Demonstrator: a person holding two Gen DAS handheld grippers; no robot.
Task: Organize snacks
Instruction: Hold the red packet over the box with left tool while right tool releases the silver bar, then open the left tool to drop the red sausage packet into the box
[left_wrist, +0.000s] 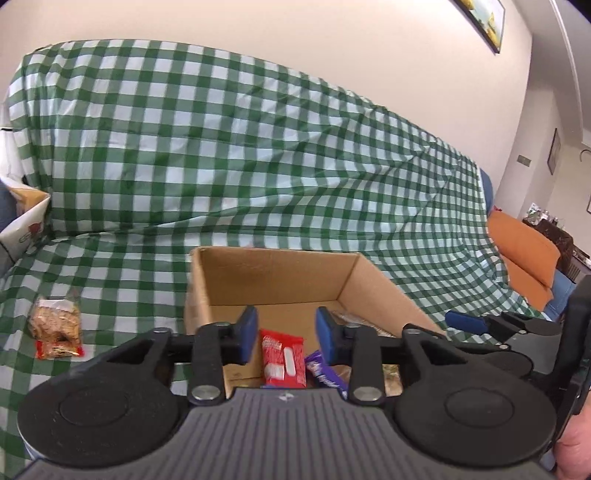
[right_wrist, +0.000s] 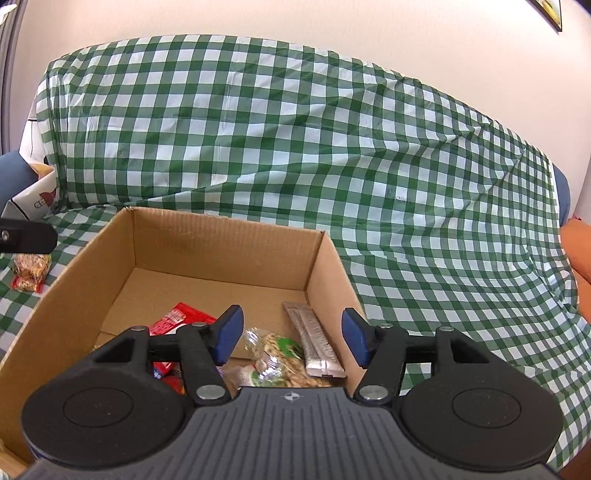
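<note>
An open brown cardboard box (right_wrist: 225, 254) is set on a green-and-white checked cloth (right_wrist: 406, 166) draped over a sofa. Inside, a silver foil bar (right_wrist: 314, 339) is laid with its long axis towards the far wall, beside a clear bag of nuts (right_wrist: 280, 354) and a red wrapper (right_wrist: 177, 317). A purple packet (left_wrist: 325, 373) is shown only in the left view. A clear biscuit packet (left_wrist: 55, 328) is left outside on the cloth. The jaws of the left gripper (left_wrist: 284, 334) and the right gripper (right_wrist: 291, 336) are held apart above the box, with nothing gripped.

The checked-cloth sofa (left_wrist: 258, 166) carries a cardboard box (right_wrist: 225, 243) and, apparently, a nut packet (left_wrist: 55, 326).
</note>
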